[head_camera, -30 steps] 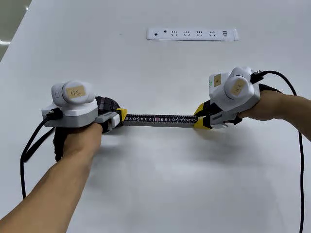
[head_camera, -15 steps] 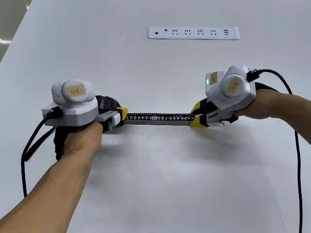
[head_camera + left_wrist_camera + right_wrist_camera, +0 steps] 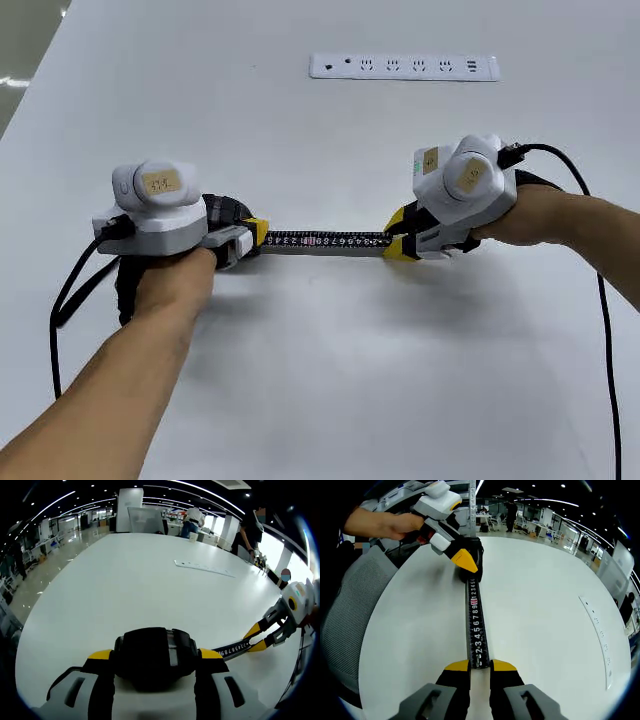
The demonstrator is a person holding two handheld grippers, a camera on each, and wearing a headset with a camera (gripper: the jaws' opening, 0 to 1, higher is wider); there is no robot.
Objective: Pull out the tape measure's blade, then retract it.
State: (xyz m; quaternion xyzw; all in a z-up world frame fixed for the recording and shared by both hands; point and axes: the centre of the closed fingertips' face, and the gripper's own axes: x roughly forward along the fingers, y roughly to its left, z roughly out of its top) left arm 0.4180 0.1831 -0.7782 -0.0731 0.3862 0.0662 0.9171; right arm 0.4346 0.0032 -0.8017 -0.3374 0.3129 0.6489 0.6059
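- left gripper [image 3: 245, 236] is clamping tape measure case [image 3: 155, 652] low over white table [image 3: 320, 380], pointing right
- right gripper [image 3: 398, 238] is pinching blade [image 3: 325, 240] end, jaws narrow, pointing left
- blade is stretching level between them

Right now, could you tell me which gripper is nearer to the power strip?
Right. The right gripper, gripping the blade, is straight in front of the power strip; the left gripper, holding the case, is off to the side.

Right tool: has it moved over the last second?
Yes. Against the power strip, the right tool has shifted left, toward the left tool holding the tape measure; less blade shows between them.
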